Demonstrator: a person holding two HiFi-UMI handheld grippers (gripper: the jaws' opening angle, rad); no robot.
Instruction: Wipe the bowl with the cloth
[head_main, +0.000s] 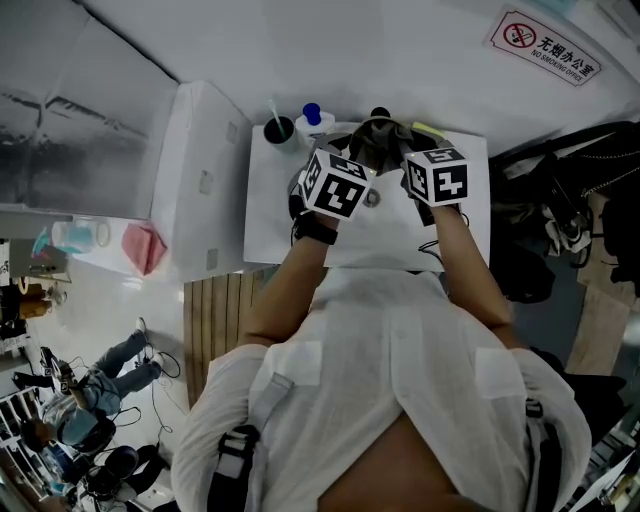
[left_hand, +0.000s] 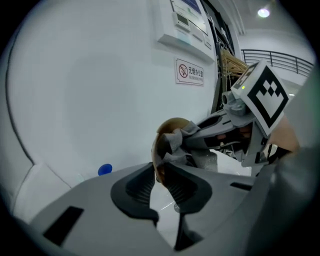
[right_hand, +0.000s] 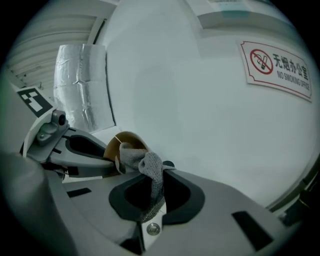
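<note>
A tan bowl (left_hand: 172, 129) is held tilted on its side above the white table (head_main: 285, 235). My left gripper (left_hand: 159, 172) is shut on the bowl's rim, one pad on each side of the wall. My right gripper (right_hand: 154, 182) is shut on a grey cloth (right_hand: 150, 167), and the cloth's free end is bunched inside the bowl (right_hand: 125, 143). In the head view the left gripper (head_main: 360, 150) and the right gripper (head_main: 405, 150) meet at the far side of the table, with the cloth (head_main: 383, 138) as a dark bundle between them. The bowl is mostly hidden there.
A dark cup (head_main: 279, 129) with a stick in it and a blue-capped bottle (head_main: 312, 116) stand at the table's far left corner. A white cabinet (head_main: 205, 170) adjoins the table on the left. Dark bags (head_main: 570, 200) lie to the right. A no-smoking sign (head_main: 545, 45) hangs on the wall.
</note>
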